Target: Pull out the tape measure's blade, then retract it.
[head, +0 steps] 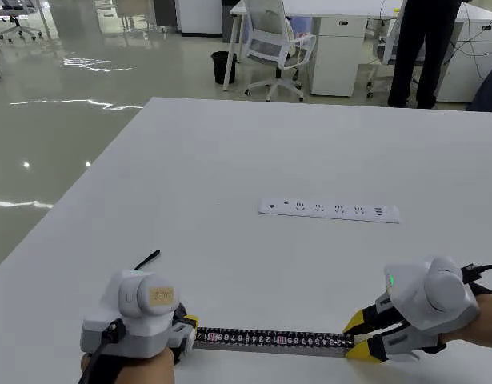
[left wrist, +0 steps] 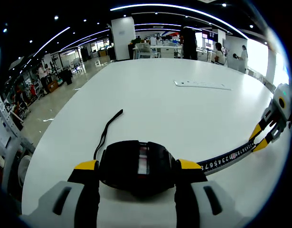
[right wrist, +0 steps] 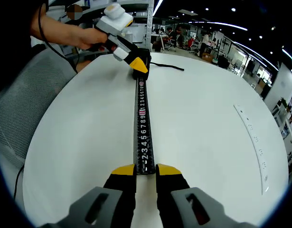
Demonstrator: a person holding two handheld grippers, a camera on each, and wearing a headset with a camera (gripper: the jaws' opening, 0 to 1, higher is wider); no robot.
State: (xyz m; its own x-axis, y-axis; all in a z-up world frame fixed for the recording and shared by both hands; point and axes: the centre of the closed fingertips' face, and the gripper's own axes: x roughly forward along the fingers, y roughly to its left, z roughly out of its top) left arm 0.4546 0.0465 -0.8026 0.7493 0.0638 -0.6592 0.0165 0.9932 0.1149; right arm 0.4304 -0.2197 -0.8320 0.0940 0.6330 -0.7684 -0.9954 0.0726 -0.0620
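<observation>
The left gripper (left wrist: 137, 166) is clamped on the black tape measure case (right wrist: 141, 60) at the near left of the white table (head: 270, 152). The right gripper (right wrist: 146, 169) pinches the blade (head: 270, 339) by its end at the near right. The blade lies flat, drawn out between them, with a power strip (head: 329, 210) farther back.

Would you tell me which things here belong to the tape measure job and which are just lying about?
In the job: tape measure case, blade pulled out, left tool clamping the case, right tool clamping the blade's end.

Lying about: power strip, black strap, office chair, bin.
</observation>
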